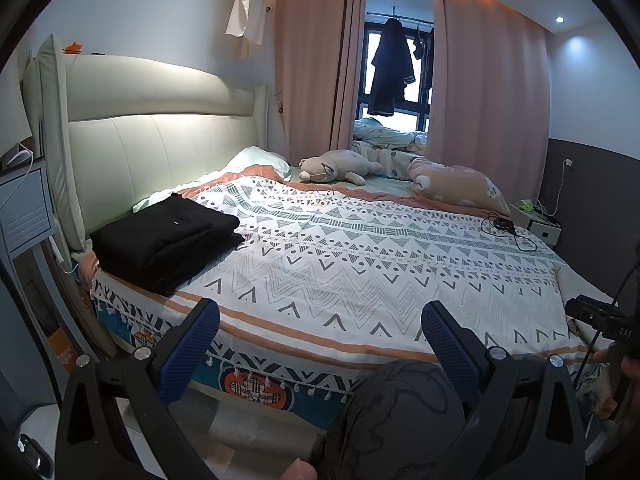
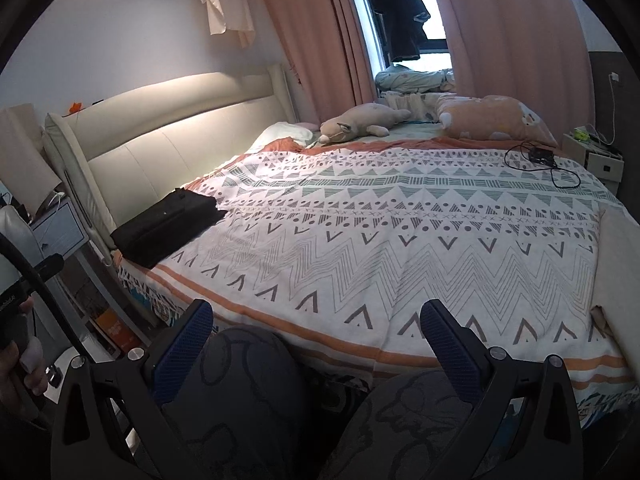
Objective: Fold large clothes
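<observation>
Dim, cool room — warm glow along the headboard (image 1: 160,92), window (image 1: 394,72) blown out, fisheye edges black.

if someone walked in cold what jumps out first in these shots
The white bedspread with grey zigzags and triangles fills the bed. A folded black garment lies on its corner by the cream headboard, and a plush toy sprawls near the pink curtains. Both grippers, left and right, are open and hold nothing.

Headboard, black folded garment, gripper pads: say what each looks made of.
Headboard: likely cream leather or faux leather; smooth sheen, stitched panels.
Black folded garment: soft matte fabric, maybe knit; it drapes in thick layers.
Left gripper pads: blue, probably rubber; fine ribbed texture.
</observation>
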Demonstrator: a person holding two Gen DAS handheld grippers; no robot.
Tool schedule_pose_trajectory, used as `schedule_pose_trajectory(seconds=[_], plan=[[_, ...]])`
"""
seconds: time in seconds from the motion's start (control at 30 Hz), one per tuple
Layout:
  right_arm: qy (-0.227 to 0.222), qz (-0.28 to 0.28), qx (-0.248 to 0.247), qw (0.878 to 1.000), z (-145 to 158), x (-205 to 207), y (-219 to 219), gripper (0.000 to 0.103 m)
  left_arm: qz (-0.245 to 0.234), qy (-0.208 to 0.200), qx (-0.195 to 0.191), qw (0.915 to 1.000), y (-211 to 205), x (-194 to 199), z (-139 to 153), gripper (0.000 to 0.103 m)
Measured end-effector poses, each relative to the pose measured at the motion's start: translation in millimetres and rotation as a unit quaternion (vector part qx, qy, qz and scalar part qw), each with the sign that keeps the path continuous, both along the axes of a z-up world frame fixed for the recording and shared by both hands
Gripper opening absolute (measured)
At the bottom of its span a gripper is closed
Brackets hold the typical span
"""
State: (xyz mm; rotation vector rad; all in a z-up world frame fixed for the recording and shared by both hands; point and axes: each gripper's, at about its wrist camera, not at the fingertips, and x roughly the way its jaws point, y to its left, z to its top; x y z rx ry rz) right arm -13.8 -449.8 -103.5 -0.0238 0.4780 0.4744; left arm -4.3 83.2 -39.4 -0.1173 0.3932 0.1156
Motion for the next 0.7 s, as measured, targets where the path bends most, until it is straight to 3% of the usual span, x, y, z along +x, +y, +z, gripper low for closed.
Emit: schedule_pose_trajectory(seconds=[0.7], plan=[[0.005, -0.019, 0.016, 1.000, -9, -13, -6, 0.103, 0.009, 0.003, 0.009, 0.9999, -1, -5, 2, 0.103]])
